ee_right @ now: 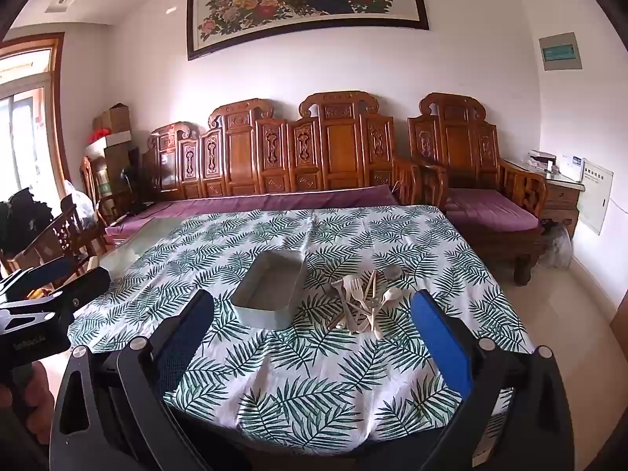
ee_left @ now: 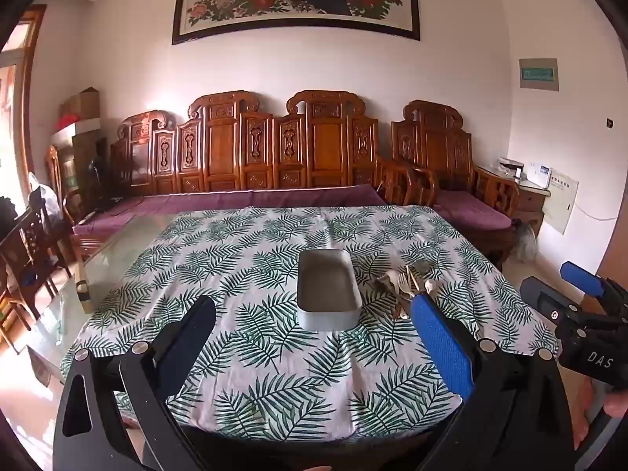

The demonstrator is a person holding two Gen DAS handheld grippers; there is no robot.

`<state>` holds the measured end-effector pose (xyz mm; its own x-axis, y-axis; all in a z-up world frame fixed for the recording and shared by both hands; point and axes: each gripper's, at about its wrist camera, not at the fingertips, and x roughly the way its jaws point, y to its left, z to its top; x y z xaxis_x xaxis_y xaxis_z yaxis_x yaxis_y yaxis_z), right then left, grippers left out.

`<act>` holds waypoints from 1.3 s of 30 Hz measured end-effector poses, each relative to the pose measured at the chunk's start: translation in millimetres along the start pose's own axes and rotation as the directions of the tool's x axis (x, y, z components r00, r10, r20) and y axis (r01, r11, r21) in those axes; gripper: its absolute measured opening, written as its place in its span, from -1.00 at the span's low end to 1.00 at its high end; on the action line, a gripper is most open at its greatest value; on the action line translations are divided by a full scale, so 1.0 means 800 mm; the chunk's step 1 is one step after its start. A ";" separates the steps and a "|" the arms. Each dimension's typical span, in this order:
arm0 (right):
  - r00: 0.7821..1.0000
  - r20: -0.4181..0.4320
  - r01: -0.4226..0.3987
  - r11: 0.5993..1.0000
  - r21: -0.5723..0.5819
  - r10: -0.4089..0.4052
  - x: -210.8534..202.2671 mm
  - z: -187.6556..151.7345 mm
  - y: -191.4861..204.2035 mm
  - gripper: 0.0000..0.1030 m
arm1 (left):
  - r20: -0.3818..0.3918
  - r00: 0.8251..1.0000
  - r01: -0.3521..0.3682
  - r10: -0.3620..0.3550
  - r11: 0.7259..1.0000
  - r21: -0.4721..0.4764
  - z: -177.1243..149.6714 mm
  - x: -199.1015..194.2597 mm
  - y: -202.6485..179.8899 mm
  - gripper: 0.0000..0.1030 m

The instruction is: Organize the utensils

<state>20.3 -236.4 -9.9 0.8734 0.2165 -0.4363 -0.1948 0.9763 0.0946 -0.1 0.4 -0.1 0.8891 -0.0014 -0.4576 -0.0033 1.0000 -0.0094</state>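
Observation:
A grey rectangular tray (ee_left: 327, 316) stands empty in the middle of the leaf-print tablecloth (ee_left: 274, 373); it also shows in the right wrist view (ee_right: 261, 316). A pile of pale plastic forks, spoons and wooden sticks (ee_left: 404, 286) lies just right of the tray, seen too in the right wrist view (ee_right: 363, 302). My left gripper (ee_left: 314, 310) is open and empty, held above the table's near edge, facing the tray. My right gripper (ee_right: 312, 306) is open and empty, also near the front edge, facing the tray and the pile.
A small grey round lid (ee_right: 392, 272) lies behind the pile. A carved wooden sofa with purple cushions (ee_left: 251, 157) runs behind the table. Dining chairs (ee_left: 27, 243) stand at the left. The right gripper's body (ee_left: 581, 314) shows at the left view's right edge.

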 end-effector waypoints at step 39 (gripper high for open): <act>1.000 0.004 -0.006 1.000 -0.004 0.006 0.001 0.006 0.002 0.96 | 0.014 1.000 0.001 -0.001 1.000 0.002 0.003 -0.004 0.000 0.87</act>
<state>22.6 -234.4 -5.9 0.8739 0.2224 -0.4324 -0.2017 0.9750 0.0938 -1.8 0.4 3.4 0.8954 -0.0019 -0.4452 -0.0020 1.0000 -0.0083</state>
